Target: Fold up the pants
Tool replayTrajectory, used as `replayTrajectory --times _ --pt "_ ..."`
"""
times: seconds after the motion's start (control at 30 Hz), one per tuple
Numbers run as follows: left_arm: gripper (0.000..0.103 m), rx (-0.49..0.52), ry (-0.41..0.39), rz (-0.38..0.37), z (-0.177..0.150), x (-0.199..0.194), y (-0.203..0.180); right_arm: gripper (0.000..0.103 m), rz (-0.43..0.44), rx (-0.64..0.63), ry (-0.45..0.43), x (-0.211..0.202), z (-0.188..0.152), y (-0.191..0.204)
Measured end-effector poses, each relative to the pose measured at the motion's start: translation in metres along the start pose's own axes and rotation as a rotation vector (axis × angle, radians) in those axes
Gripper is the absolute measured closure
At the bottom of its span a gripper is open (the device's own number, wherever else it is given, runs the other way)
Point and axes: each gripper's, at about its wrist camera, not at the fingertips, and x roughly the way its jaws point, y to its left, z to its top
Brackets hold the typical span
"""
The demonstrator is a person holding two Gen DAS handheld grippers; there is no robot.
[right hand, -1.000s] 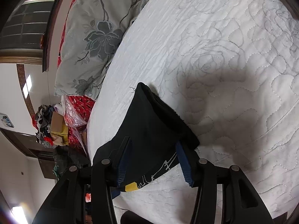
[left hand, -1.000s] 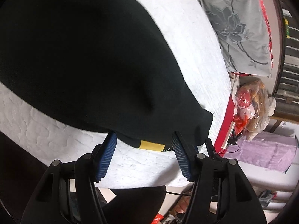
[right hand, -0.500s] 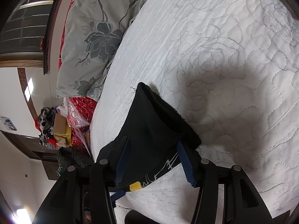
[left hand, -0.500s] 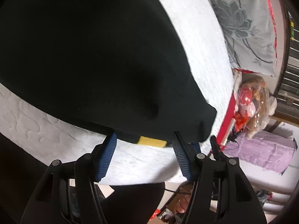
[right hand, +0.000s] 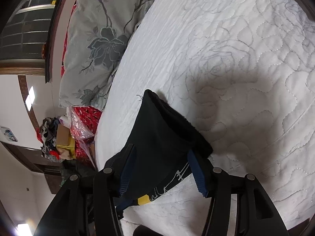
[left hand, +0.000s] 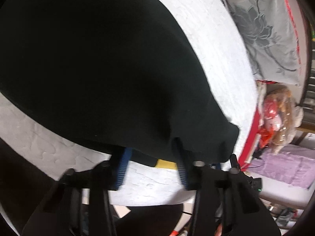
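Black pants point(left hand: 94, 68) lie spread on the white quilted bed point(left hand: 216, 45) and fill most of the left wrist view. A yellow label point(left hand: 165, 163) shows at their near hem. My left gripper point(left hand: 152, 162) is open, its blue-padded fingers straddling the near edge of the pants, the fabric draped over the tips. In the right wrist view a folded end of the pants point(right hand: 161, 137) with white print and a yellow tag point(right hand: 143, 200) lies between the open fingers of my right gripper point(right hand: 160, 164).
A grey floral pillow point(right hand: 102, 43) lies at the head of the bed, also in the left wrist view point(left hand: 263, 31). Red bedding, plastic bags point(left hand: 275, 116) and clutter point(right hand: 57, 139) sit beside the bed. A purple cloth point(left hand: 285, 165) lies on a low surface beyond the bed edge.
My left gripper has pushed forward, so the pants edge now drapes over its fingertips. The right gripper has barely moved.
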Motion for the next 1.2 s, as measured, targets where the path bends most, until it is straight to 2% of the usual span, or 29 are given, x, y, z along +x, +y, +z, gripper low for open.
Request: replayTrajectory --times 0.03,0.07,0.1,0.23,0.3,0.4,0.47,0.53,0.63,0.7,0.77,0.8,0.9,1.0,1.2 --pt "0.093 0.0 0.006 0.001 0.001 0.0 0.001 0.068 -0.024 -0.004 -0.007 0.0 -0.001 0.001" --pt "0.097 -0.003 0.013 -0.001 0.002 0.0 0.002 0.09 -0.027 -0.003 -0.008 0.0 0.0 0.0" --pt "0.098 -0.008 0.017 -0.009 0.002 -0.001 0.003 0.096 -0.021 0.003 -0.005 0.001 0.0 -0.001" --pt "0.1 0.026 0.016 -0.043 -0.009 -0.019 0.003 0.097 0.039 -0.009 -0.009 -0.014 -0.002 0.006" --pt "0.1 0.068 -0.017 -0.018 -0.011 -0.026 0.005 0.097 0.071 -0.05 -0.005 -0.025 -0.008 0.014" --pt "0.1 0.003 0.037 -0.022 -0.006 -0.008 0.02 0.097 0.037 -0.046 0.026 -0.024 -0.016 0.005" --pt "0.1 -0.02 0.062 -0.016 -0.008 0.001 0.028 0.096 -0.018 -0.037 0.04 -0.016 -0.02 -0.007" --pt "0.1 -0.021 0.061 -0.032 -0.01 0.0 0.032 0.091 -0.04 -0.023 0.048 -0.012 -0.021 -0.017" --pt "0.097 -0.015 0.055 -0.041 -0.015 -0.01 0.03 0.085 -0.022 -0.007 0.064 -0.017 -0.022 -0.022" --pt "0.084 0.002 0.049 -0.044 -0.022 -0.015 0.026 0.07 -0.012 -0.025 0.054 -0.027 -0.02 -0.02" --pt "0.055 0.002 0.048 -0.055 -0.03 -0.016 0.022 0.058 -0.018 -0.051 0.021 -0.041 -0.014 -0.016" --pt "0.052 0.003 0.047 -0.062 -0.035 -0.014 0.018 0.053 -0.019 -0.06 -0.001 -0.049 -0.01 -0.015" --pt "0.052 0.039 0.065 -0.068 -0.046 -0.005 0.003 0.049 -0.014 -0.066 -0.03 -0.06 0.003 -0.012" --pt "0.052 0.063 0.078 -0.067 -0.052 0.006 -0.012 0.044 -0.008 -0.082 -0.008 -0.057 0.011 -0.01" --pt "0.052 0.066 0.083 -0.085 -0.063 0.028 -0.047 0.042 -0.029 -0.122 0.058 -0.037 0.023 -0.007"
